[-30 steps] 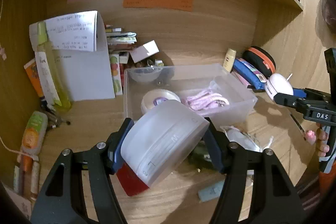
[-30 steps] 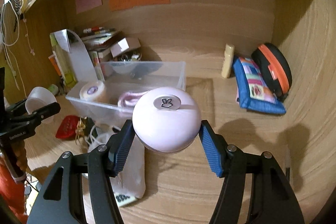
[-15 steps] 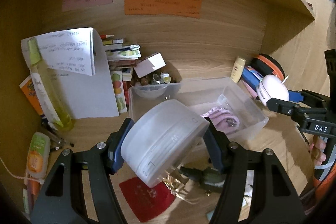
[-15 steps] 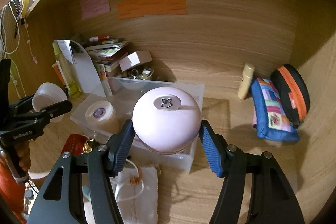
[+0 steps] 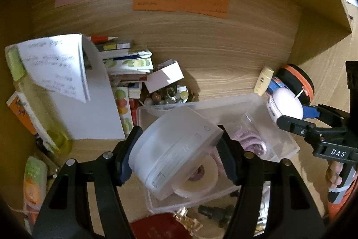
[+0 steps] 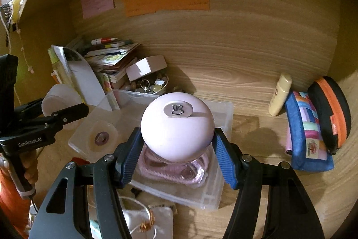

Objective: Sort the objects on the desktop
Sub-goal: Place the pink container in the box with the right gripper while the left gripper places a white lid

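Left tongs [image 5: 176,155] clamp a translucent cup [image 5: 174,149] tilted mouth-down over the clear bin [image 5: 277,140]; right tongs [image 6: 177,155] clamp an upright pink dome [image 6: 176,131] above it.

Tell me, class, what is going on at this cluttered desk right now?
A person is sorting desk items with a handheld gripper in each hand. The left gripper is clamped on a translucent white cup, held above the clear plastic bin. The right gripper grips a round pink case, also over that bin. Inside the bin lie a roll of tape and a coiled pink cord. Neither held item has been set down yet.
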`<act>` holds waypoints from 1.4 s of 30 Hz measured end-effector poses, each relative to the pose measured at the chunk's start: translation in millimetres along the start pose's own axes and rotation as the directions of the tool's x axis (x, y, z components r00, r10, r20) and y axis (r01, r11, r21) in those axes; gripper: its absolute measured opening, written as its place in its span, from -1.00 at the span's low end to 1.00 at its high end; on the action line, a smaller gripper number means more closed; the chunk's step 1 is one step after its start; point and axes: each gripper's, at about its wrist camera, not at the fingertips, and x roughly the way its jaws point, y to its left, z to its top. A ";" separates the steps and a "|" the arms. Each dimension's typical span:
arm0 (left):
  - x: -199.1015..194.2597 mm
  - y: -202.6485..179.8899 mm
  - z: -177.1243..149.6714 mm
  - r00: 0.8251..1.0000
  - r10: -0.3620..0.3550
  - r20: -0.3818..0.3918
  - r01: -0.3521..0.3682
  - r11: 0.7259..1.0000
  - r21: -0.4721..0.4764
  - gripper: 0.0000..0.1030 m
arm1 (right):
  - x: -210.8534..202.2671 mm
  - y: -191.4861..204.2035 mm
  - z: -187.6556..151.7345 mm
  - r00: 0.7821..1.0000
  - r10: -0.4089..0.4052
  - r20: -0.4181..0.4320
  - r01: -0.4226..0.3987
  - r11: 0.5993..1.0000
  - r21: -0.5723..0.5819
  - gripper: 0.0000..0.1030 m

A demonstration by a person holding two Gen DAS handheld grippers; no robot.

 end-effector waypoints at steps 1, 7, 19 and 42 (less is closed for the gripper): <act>3.0 0.0 2.7 1.000 -0.003 -0.004 0.003 1.000 0.002 0.26 | 4.6 -1.5 2.2 1.000 0.005 -0.006 -0.005 1.000 0.004 0.15; 19.0 -2.2 13.2 1.000 -0.002 -0.024 0.002 1.000 0.019 0.26 | 24.2 -8.4 9.3 0.999 0.004 -0.037 -0.004 1.000 0.013 0.15; 69.1 -6.9 22.9 0.992 0.054 -0.117 -0.048 0.997 0.059 0.26 | 73.3 -10.1 4.9 0.992 -0.008 -0.124 0.008 1.000 -0.005 0.15; 114.4 -15.0 16.4 0.950 0.125 -0.287 -0.097 0.989 0.111 0.26 | 86.7 4.8 -7.9 0.988 -0.092 -0.126 0.079 0.991 -0.103 0.15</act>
